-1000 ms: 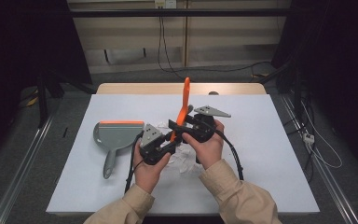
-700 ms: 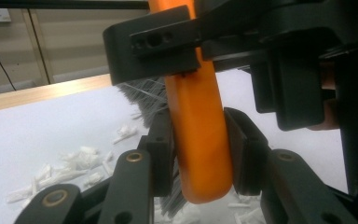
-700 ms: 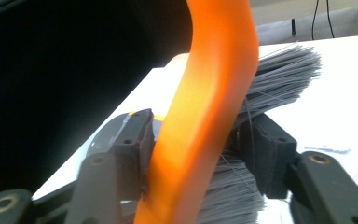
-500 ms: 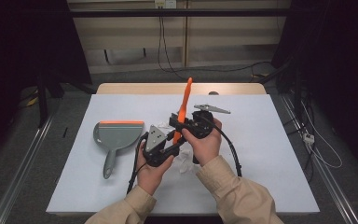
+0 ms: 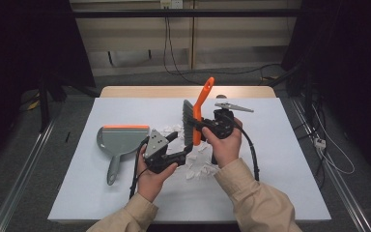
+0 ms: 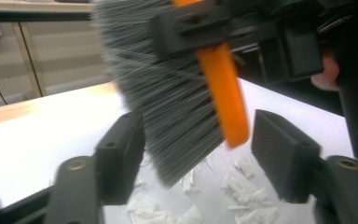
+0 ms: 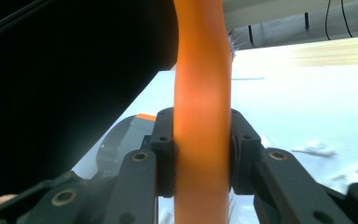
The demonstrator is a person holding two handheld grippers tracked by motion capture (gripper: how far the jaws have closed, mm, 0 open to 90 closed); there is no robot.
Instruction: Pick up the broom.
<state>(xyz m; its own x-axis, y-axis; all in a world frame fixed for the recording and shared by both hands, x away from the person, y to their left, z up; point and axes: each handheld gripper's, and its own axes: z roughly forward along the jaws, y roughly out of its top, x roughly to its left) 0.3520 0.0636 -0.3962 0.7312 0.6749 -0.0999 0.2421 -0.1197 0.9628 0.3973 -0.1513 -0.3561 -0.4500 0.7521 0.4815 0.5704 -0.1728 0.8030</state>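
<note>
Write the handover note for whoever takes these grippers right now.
Right gripper: shut on the brush by its orange handle, held above the table.
Left gripper: jaws just opened, pads clear of the bristles, holding nothing.
Paper scraps lie scattered mid-table; dustpan sits to their left, untouched.
Done: brush passed to the right gripper.
Left: probably take the dustpan and sweep the scraps in.

light: bright table (image 5: 280,159), dark surround | blur: brush (image 6: 177,107) bristles smeared | glare: tabletop washed out

Glossy orange plastic brush (image 5: 200,108) handle
</note>
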